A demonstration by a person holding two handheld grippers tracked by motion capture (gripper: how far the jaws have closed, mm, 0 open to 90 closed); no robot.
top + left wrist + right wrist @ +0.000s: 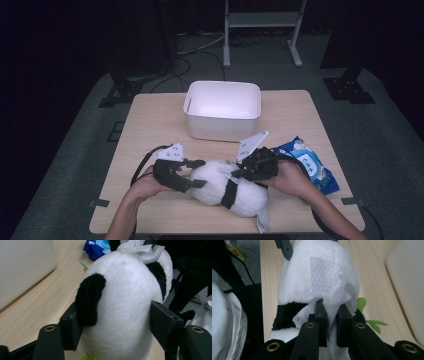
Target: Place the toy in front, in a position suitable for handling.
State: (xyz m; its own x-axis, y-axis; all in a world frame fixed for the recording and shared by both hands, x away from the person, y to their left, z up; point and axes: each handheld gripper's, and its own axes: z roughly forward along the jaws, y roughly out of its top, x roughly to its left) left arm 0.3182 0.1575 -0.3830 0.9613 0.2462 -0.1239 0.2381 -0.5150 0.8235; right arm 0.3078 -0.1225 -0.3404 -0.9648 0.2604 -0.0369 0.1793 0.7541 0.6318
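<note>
A white and black plush panda (220, 189) lies on its side near the front edge of the wooden table (155, 120). My left gripper (199, 174) clasps its left end: in the left gripper view the left gripper (116, 327) has one pad against a black ear (90, 298) and the other against the white fur. A white wipe (324, 280) is draped over the plush. My right gripper (332, 312) is shut on a fold of that wipe, and in the high view this right gripper (240, 172) sits on top of the panda's middle.
A white plastic bin (223, 116) stands open behind the panda at the table's centre. A blue wipes packet (307, 162) lies to the right, behind my right hand. Green felt leaves (372, 322) stick out beside the plush. Cables trail off both front corners.
</note>
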